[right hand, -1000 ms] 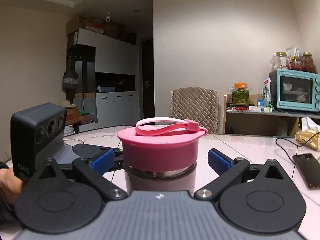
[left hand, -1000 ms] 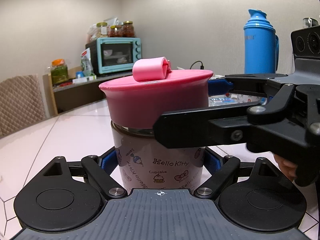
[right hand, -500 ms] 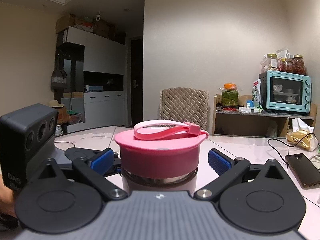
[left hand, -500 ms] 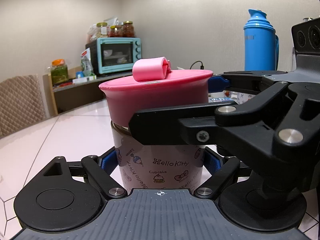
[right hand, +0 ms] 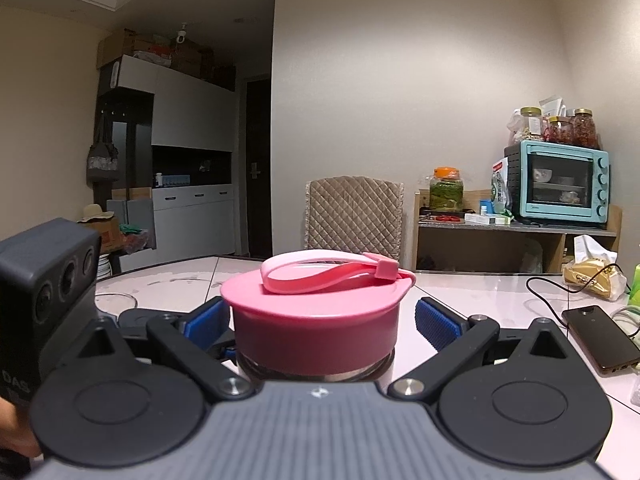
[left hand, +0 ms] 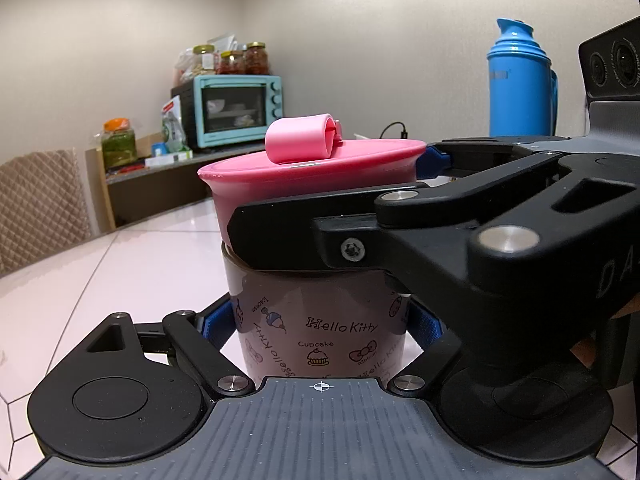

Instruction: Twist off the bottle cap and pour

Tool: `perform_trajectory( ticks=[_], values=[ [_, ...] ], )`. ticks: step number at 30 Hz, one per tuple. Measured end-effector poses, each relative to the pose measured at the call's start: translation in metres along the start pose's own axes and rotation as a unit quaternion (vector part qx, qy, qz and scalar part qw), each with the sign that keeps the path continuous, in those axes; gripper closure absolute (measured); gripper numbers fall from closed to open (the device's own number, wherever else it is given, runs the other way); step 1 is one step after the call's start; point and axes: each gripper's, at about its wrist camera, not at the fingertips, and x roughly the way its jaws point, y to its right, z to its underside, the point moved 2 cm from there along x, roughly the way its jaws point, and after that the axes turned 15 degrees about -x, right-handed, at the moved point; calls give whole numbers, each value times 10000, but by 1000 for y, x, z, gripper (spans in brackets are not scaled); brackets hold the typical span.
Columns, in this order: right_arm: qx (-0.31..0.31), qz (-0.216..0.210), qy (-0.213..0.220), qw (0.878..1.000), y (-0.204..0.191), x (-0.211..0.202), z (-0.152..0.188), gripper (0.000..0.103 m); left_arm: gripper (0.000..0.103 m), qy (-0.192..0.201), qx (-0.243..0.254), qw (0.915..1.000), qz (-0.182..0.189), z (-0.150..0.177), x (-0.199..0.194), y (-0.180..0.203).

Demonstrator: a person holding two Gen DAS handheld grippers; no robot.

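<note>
the left claw (left hand: 320, 328) is clamped on the printed body of the bottle (left hand: 320, 320), its blue pads pressed against either side low down, with the bottle upright on the pale tiled surface (left hand: 120, 264). the right claw (right hand: 320, 320) comes in across it at cap height, its jaws spread wide around the pink cap (right hand: 316, 328); they have just been closing a little, with the cap between them, and from its own camera a gap shows between the right-side blue pad and the cap, while the left-side pad sits just beside the cap's edge and contact there cannot be told. in the left wrist view one black finger of the right claw crosses in front of the cap's lower edge, where cap meets bottle. the cap is on the bottle, its pink strap (right hand: 328, 276) looped flat on top. on the surface, to the right in the right wrist view, lie a dark phone (right hand: 600, 340) with a black cable and a crumpled bag. a blue thermos (left hand: 520, 84) stands behind. beyond the surface, a quilted chair back (right hand: 352, 212), a low shelf carrying a teal toaster oven (right hand: 560, 184) topped with jars, a green-filled jar with an orange lid (right hand: 446, 192), and grey-white cabinets (right hand: 180, 160) by a dark doorway.
</note>
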Motion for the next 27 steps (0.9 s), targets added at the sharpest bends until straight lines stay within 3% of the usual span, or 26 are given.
perform_trajectory(
  ticks=[6, 20, 27],
  values=[
    [24, -19, -36, 10000, -2, 2, -1, 18, 13, -2, -7, 10000, 4, 0, 0, 0],
    [-110, -236, 0, 9997, -2, 1, -1, 18, 13, 0, 2, 10000, -5, 0, -2, -2],
    [-377, -906, 183, 9950, 13, 3, 4, 18, 13, -1, -10, 10000, 6, -1, -2, -5]
  ],
)
